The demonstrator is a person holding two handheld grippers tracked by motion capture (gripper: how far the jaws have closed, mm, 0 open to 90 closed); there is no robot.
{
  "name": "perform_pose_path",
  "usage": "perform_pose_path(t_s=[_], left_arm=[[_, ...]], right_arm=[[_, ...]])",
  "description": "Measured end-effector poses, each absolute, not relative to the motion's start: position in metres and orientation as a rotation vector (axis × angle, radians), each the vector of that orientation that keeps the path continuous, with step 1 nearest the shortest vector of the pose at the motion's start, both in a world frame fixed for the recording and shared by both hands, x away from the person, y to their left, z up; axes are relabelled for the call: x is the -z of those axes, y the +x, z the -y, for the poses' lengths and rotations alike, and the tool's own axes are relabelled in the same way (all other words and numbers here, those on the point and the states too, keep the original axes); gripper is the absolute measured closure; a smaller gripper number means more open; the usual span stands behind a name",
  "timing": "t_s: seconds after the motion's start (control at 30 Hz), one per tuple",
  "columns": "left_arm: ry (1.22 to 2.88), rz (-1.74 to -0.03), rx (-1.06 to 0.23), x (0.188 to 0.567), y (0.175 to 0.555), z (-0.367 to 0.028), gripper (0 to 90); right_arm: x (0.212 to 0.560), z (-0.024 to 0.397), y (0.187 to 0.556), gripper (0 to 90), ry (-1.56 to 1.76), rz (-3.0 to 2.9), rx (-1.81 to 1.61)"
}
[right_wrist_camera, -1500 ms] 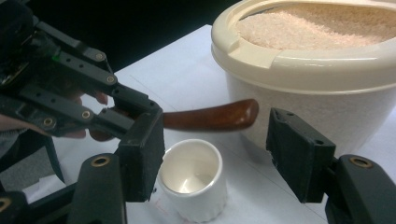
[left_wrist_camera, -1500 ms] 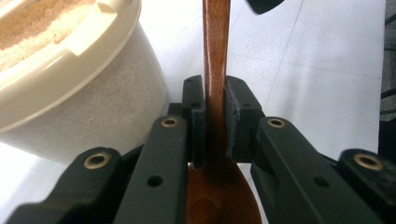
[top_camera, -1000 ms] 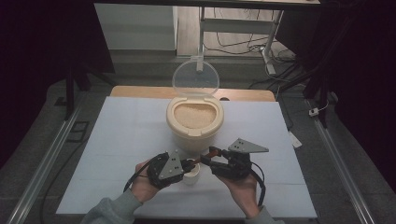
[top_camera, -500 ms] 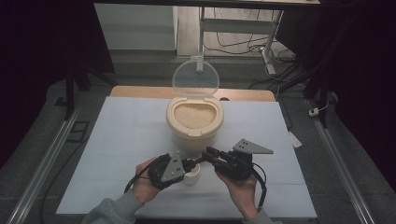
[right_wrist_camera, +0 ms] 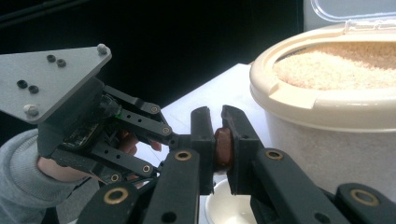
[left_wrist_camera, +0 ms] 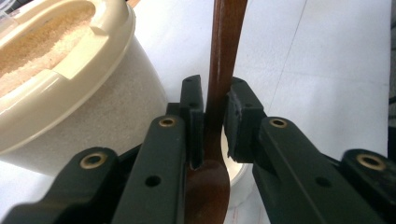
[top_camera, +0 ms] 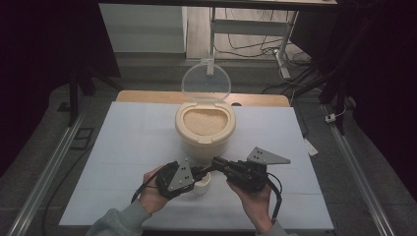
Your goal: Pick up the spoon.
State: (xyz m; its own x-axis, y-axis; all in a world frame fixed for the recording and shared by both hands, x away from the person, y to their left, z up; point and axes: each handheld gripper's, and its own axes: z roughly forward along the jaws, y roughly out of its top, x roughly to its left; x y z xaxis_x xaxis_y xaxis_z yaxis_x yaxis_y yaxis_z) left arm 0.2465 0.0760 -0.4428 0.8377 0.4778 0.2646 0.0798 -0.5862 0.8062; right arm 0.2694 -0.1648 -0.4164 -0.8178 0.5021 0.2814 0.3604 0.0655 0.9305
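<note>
A brown wooden spoon (left_wrist_camera: pixel 223 56) is clamped by its handle in my left gripper (left_wrist_camera: pixel 215 93), bowl end toward the camera; those jaws have just eased a trifle and still pinch it. My right gripper (right_wrist_camera: pixel 218 116) has just closed its jaws and is shut on the spoon's (right_wrist_camera: pixel 223 147) far end. Both grippers meet above a small white cup (top_camera: pixel 201 186) at the table's front, left gripper (top_camera: pixel 195 173) on the left, right gripper (top_camera: pixel 217 163) on the right. The cup (right_wrist_camera: pixel 229 205) sits just below the jaws.
A cream container of rice (top_camera: pixel 205 129) stands close behind the cup, its clear lid (top_camera: pixel 206 82) raised at the back. The container's wall (left_wrist_camera: pixel 93 116) is close beside my left jaws. The white tabletop (top_camera: pixel 123 147) stretches out to both sides.
The right gripper's jaws have closed onto the spoon's end. Both hands have stayed almost where they were over the cup.
</note>
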Motion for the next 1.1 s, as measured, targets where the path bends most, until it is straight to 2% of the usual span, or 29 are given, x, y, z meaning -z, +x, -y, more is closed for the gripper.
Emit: perform_pose_path(t_s=[0.03,0.1,0.13,0.17,0.2,0.23,0.27,0.3,0.53,1.1], left_arm=[[2.142,-0.411,-0.574,0.442,0.247,-0.077,76.2],[2.121,-0.438,-0.558,0.44,0.247,-0.081,65.3],[2.113,-0.449,-0.555,0.439,0.247,-0.083,65.3],[2.106,-0.463,-0.553,0.439,0.248,-0.086,60.1],[2.096,-0.481,-0.549,0.438,0.247,-0.089,50.8],[2.087,-0.498,-0.546,0.438,0.247,-0.092,50.8],[2.078,-0.518,-0.541,0.438,0.247,-0.096,44.2],[2.07,-0.535,-0.532,0.438,0.247,-0.1,41.4],[2.032,-0.653,-0.463,0.445,0.247,-0.132,32.9],[2.014,-0.887,-0.366,0.488,0.234,-0.207,25.2]], right_arm=[[0.416,0.165,0.269,82.9,0.892,-2.203,-1.874],[0.414,0.168,0.269,82.9,0.877,-2.18,-1.898],[0.414,0.168,0.269,82.9,0.877,-2.18,-1.898],[0.413,0.169,0.269,82.9,0.875,-2.172,-1.911],[0.411,0.174,0.269,82.9,0.869,-2.151,-1.937],[0.411,0.174,0.269,82.9,0.869,-2.151,-1.937],[0.408,0.178,0.27,82.9,0.874,-2.135,-1.947],[0.408,0.18,0.271,82.9,0.874,-2.125,-1.952],[0.402,0.193,0.273,82.9,0.881,-2.069,-1.954],[0.392,0.212,0.276,82.8,0.866,-1.995,-1.963]])
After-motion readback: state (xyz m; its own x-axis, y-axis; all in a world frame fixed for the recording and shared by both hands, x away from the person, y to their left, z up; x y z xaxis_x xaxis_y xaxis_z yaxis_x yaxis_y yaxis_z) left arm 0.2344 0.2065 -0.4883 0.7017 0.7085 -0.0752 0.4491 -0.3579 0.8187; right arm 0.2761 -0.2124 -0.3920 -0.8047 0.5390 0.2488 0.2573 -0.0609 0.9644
